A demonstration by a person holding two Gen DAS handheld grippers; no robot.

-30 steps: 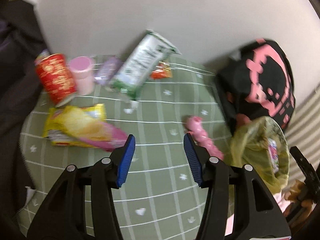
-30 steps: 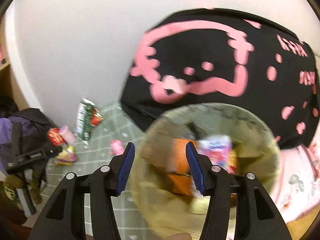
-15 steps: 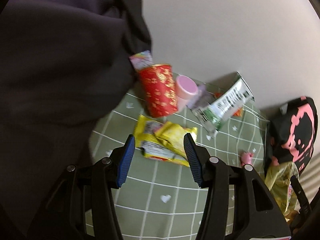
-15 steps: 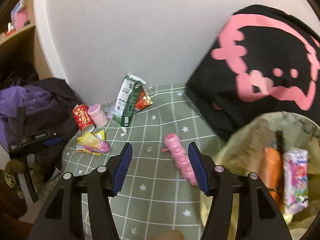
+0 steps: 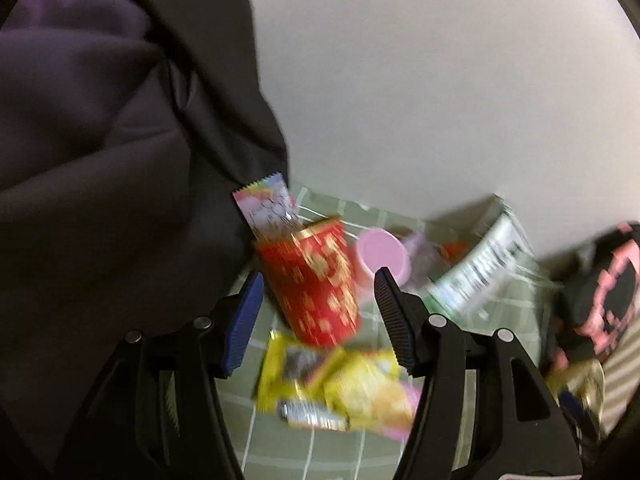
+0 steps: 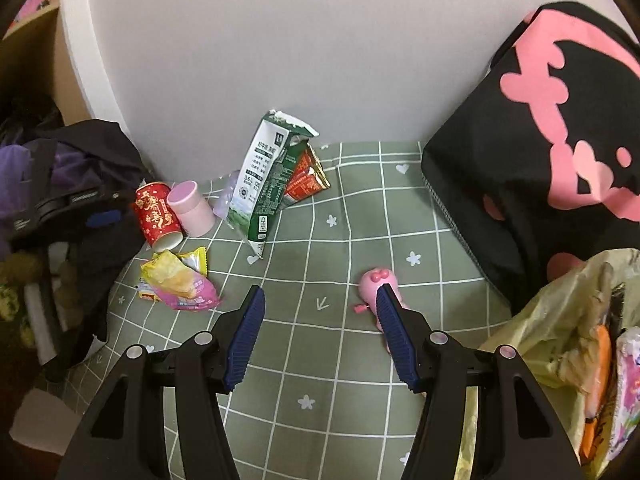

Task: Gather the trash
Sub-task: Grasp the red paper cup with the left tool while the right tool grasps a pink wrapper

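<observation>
A red paper cup [image 5: 316,296] with gold print lies on the green checked cloth [image 5: 280,432]. It sits just beyond my left gripper [image 5: 318,320], framed by the blue pads, which do not touch it; the jaws are opening. Crumpled yellow wrappers [image 5: 340,392] lie below the cup. My right gripper [image 6: 320,332] hangs open over bare cloth with nothing between its fingers. A pink toy [image 6: 378,284] lies by its right finger. The yellow-green trash bag [image 6: 560,320] with packets inside gapes at the right. The red cup [image 6: 158,216] and wrappers [image 6: 180,280] are at the far left.
A pink cup [image 6: 190,208], a torn milk carton [image 6: 264,184] and a red packet [image 6: 306,178] stand near the white wall. A dark jacket [image 5: 100,160] crowds the left edge. A black bag with pink print [image 6: 540,140] blocks the right.
The left gripper swung left from the pink toy and bag to the red cup by the jacket, and its jaws widened. The right gripper left the trash bag's mouth for the cloth.
</observation>
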